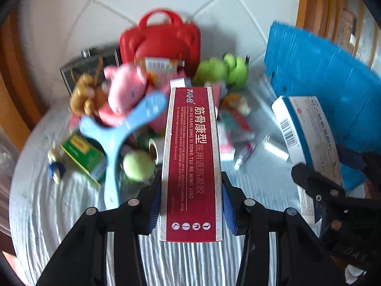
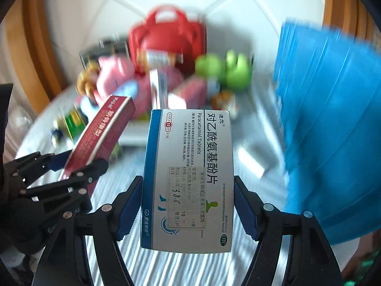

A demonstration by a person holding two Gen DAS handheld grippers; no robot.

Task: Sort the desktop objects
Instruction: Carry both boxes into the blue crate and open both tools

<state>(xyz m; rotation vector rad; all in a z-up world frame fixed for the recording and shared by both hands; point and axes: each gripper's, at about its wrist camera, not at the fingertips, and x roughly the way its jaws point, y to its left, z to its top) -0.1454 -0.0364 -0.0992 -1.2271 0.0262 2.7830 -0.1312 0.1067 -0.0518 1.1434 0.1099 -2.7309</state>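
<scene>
Bright, cool daylight; strong fisheye bending with dark corners; sharp foreground, motion-smeared background clutter.

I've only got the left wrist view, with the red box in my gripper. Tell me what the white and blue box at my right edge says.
Observer: The white and blue box reads "Paracetamol Tablets", with Chinese text beside it.
Operator: Confirm how the right gripper has it.
Observer: The right gripper has a blue pad on each long side of it, lifted off the cloth.
Operator: Report any markings on its lower half.
Observer: A printed label with handwriting covers it, and an OTC mark sits at one corner.
Operator: Say how my red box looks from there.
Observer: It is tilted, far end raised, in the left gripper.
</scene>
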